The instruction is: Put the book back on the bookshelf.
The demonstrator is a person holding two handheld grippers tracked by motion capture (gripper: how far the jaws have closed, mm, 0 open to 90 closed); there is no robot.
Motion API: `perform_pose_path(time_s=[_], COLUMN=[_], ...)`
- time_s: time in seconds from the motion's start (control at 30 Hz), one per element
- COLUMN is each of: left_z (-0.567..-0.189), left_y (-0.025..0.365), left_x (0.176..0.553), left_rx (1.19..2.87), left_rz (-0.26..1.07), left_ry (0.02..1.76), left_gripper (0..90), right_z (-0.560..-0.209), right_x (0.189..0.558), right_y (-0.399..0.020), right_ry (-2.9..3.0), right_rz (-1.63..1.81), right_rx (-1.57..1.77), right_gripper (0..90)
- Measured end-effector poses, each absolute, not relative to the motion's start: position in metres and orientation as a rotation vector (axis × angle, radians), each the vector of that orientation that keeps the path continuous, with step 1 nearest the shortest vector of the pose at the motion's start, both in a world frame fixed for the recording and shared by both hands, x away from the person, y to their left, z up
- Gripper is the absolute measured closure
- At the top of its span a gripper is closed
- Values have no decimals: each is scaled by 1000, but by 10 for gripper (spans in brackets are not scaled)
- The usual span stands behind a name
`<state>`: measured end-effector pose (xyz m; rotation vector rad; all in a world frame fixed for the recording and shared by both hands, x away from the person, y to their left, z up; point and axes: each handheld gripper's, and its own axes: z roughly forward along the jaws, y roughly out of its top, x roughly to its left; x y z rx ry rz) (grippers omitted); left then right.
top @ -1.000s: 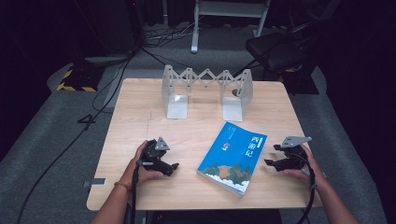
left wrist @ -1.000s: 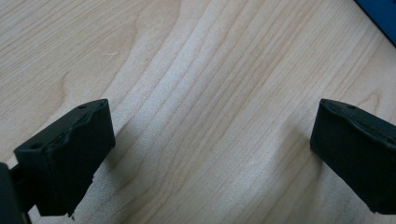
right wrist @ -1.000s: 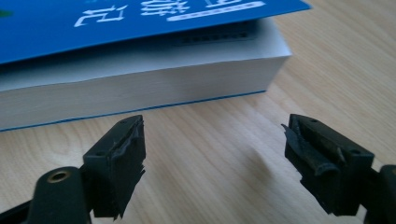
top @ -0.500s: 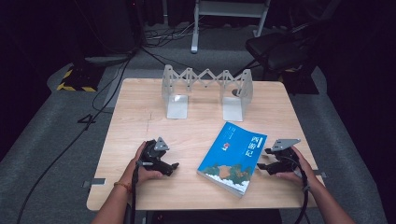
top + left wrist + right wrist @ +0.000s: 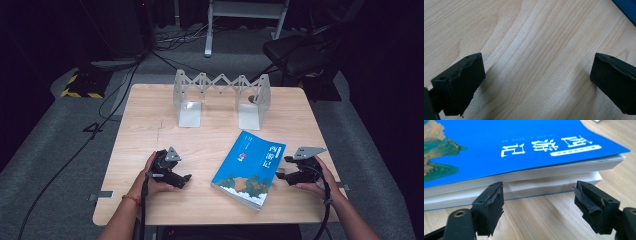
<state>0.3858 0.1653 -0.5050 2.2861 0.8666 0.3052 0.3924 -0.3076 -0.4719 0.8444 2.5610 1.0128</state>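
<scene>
A thick blue book (image 5: 250, 167) with a landscape cover lies flat and askew on the wooden table (image 5: 145, 115), right of centre. My right gripper (image 5: 280, 173) rests on the table just right of the book and is open. In the right gripper view its jaws (image 5: 537, 203) face the book's (image 5: 511, 142) white page edge, spread wide and not touching it. My left gripper (image 5: 186, 178) lies on the table left of the book, also open. In the left gripper view, bare wood shows between its fingers (image 5: 536, 82), and a blue corner of the book (image 5: 627, 10) sits at the top right.
A grey metal expanding book rack (image 5: 222, 95) stands upright at the back middle of the table, with two flat feet toward me. A dark chair (image 5: 300, 52) and cables lie on the floor beyond the table. The table's front edge is close under both hands.
My right gripper has edged left, closer to the book's page edge. The left gripper and the book have stayed where they were.
</scene>
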Motion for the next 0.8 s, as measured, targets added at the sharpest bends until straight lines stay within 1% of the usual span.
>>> perform_pose_path(time_s=[0.1, 0.17, 0.23, 0.27, 0.3, 0.37, 0.5, 0.6, 0.77, 0.8], left_z=[-504, -502, -498, -496, -495, -491, -475, -462, -455, -454], left_y=[164, 163, 161, 161, 159, 155, 140, 114, 58, 46], left_x=[385, 384, 381, 380, 380, 377, 369, 357, 336, 330], left_rx=[2298, 2319, 2323, 2324, 2324, 2328, 2279, 2278, 2305, 2323], left_rz=[305, 294, 266, 252, 228, 230, 226, 228, 171, 202], left_ry=[879, 856, 825, 804, 782, 766, 694, 594, 455, 424], left_gripper=[7, 18, 114, 187, 213, 171, 178, 181, 180, 185], right_z=[-467, -462, -457, -456, -454, -451, -445, -440, -432, -431], right_x=[392, 393, 395, 396, 396, 398, 401, 403, 404, 404], right_y=[-305, -304, -301, -300, -298, -292, -280, -275, -270, -269], right_ry=[2543, 2538, 2533, 2528, 2520, 2518, 2508, 2497, 2479, 2477], right_rz=[1027, 1034, 1047, 1055, 1054, 1033, 1016, 1026, 1058, 1064], right_rx=[835, 821, 809, 808, 801, 780, 767, 766, 780, 782], right_gripper=[238, 238, 237, 237, 238, 238, 238, 238, 238, 238])
